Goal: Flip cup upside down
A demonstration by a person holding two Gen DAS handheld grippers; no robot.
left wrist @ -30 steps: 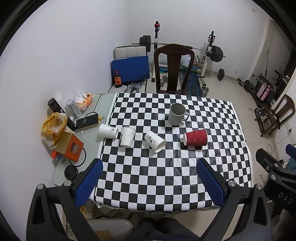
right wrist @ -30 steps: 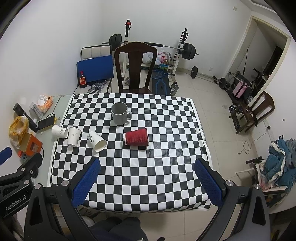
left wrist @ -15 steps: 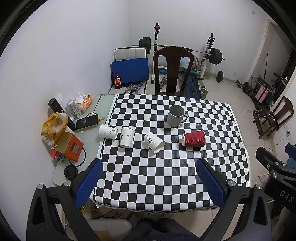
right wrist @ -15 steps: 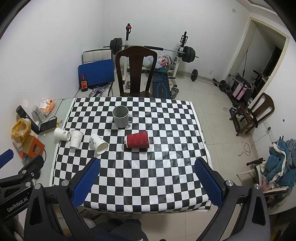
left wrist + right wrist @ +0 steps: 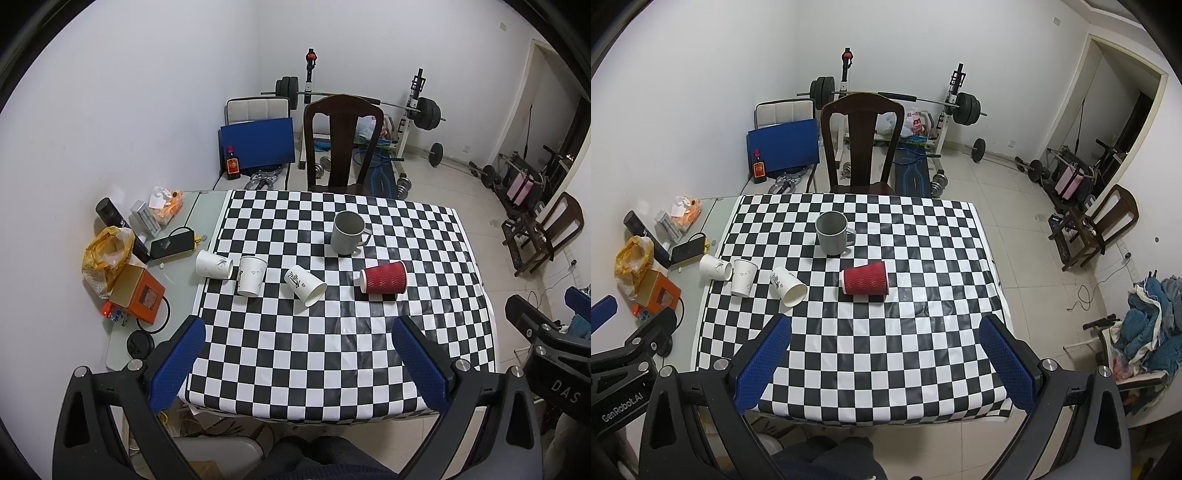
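Observation:
On the checkered table (image 5: 332, 350) a grey mug (image 5: 347, 233) stands upright, mouth up. A red ribbed paper cup (image 5: 383, 282) lies on its side in front of it. Three white paper cups are to the left: one (image 5: 305, 285) and another (image 5: 213, 264) lie on their sides, and one (image 5: 251, 275) stands upright. The same mug (image 5: 833, 233) and red cup (image 5: 865, 283) show in the right wrist view. My left gripper (image 5: 299, 363) and right gripper (image 5: 886, 363) are both open, empty, high above the table's near edge.
A dark wooden chair (image 5: 341, 144) stands at the table's far side. A side shelf on the left holds an orange box (image 5: 138, 294), a yellow bag (image 5: 107, 254) and a phone (image 5: 171, 245). Gym weights (image 5: 894, 99) stand behind. Another chair (image 5: 1108, 221) is at the right.
Both grippers have risen and pulled back a little, so the table looks slightly smaller. The cups and mug have not moved.

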